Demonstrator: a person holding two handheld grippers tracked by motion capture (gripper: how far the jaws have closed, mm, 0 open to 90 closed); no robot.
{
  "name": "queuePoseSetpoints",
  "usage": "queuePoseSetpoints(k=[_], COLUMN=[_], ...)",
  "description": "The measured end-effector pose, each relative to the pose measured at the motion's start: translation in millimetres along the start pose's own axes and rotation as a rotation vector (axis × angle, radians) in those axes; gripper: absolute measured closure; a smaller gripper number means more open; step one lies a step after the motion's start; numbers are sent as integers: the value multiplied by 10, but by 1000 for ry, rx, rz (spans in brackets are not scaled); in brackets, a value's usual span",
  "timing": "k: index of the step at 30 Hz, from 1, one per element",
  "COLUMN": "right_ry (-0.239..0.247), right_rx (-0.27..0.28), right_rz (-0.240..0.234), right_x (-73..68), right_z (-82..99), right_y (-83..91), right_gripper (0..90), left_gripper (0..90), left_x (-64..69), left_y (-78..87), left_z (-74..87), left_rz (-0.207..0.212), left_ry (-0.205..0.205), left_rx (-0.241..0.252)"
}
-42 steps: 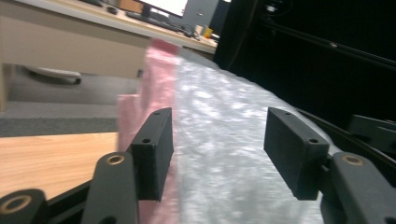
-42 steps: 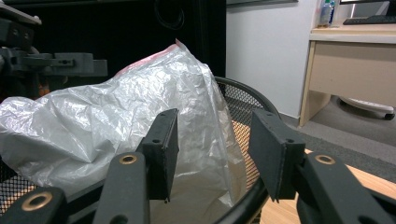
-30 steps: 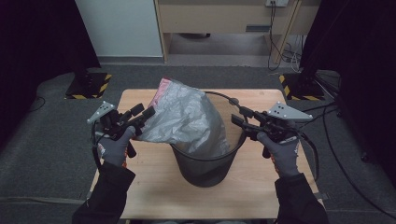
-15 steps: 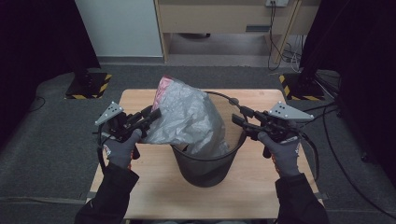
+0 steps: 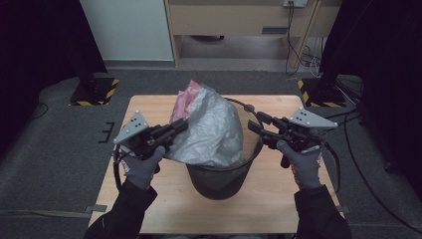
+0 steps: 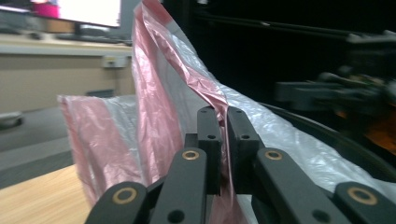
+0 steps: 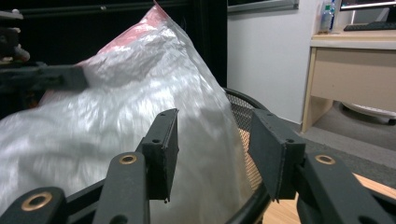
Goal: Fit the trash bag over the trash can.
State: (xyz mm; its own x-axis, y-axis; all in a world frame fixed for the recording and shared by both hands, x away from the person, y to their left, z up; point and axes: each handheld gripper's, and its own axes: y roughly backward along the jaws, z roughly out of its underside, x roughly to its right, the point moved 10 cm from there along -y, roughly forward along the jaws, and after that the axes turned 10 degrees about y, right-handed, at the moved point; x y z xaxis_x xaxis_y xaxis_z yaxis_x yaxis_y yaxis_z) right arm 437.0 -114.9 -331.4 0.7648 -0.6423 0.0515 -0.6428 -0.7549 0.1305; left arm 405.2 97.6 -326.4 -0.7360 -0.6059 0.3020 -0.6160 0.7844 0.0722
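A black mesh bin [image 5: 226,169] stands at the middle of the table [image 5: 149,209], and a translucent white-and-pink bag [image 5: 211,127] billows out of its mouth, leaning toward 11 o'clock. The work in hand looks like fitting the bag as a liner, and the step is taking hold of its edge. The left gripper [image 5: 180,128], coming in from 9 o'clock of the bin, has just been closing its jaws; in the left gripper view they stand nearly together with a fold of the pink film [image 6: 223,140] pinched between them, so the grip on the bag seems made. The right gripper [image 5: 255,122] sits at 3 o'clock, by the bin's rim [image 5: 251,112]; in the right gripper view its jaws stand about half open and grip nothing, with the bag's white side [image 7: 140,93] just ahead and the rim [image 7: 243,105] showing between and beyond them. My reading is that the bag is caught on one side only and not yet spread. The next move probably calls for the right gripper to close on the bag's edge at its own side, then for both to draw the film apart and down over the rim. Thin film tears and slips easily, so the pull should be gentle and even, with the bin kept from tipping toward either hand.
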Motion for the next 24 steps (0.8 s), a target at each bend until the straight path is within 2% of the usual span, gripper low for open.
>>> queuePoseSetpoints(k=[1, 2, 3, 4, 5, 6, 7, 10, 14, 21, 24], right_ry=[0, -2, -5, -8, -8, -13, -13, -27, -22, -23, -12], right_rx=[4, 14, 20, 28, 28, 41, 41, 68, 81, 112, 129], right_rz=[-1, -2, -4, -5, -5, -6, -6, -17, -32, -42, -40], right_x=[-2, -6, -10, -12, -12, -15, -15, -37, -106, -184, -219], right_z=[-12, -43, -62, -82, -82, -121, -121, -180, -238, -346, -419], right_y=[7, 23, 34, 44, 44, 65, 65, 88, 83, 72, 64], right_gripper=[520, 511, 507, 500, 500, 484, 484, 472, 455, 443, 405], left_gripper=[862, 867, 868, 869, 869, 870, 871, 871, 871, 871, 870], left_x=[70, 196, 196, 290, 290, 387, 387, 501, 632, 765, 826], left_y=[-30, -81, -81, -117, -117, -151, -151, -173, -211, -242, -260], left_z=[19, 64, 64, 99, 99, 135, 135, 155, 204, 245, 264], left_rz=[19, 59, 59, 87, 87, 111, 111, 139, 156, 174, 176], left_ry=[-10, -25, -25, -39, -39, -61, -61, -83, -131, -143, -151], left_rx=[-9, -31, -31, -43, -43, -59, -59, -69, -87, -94, -94])
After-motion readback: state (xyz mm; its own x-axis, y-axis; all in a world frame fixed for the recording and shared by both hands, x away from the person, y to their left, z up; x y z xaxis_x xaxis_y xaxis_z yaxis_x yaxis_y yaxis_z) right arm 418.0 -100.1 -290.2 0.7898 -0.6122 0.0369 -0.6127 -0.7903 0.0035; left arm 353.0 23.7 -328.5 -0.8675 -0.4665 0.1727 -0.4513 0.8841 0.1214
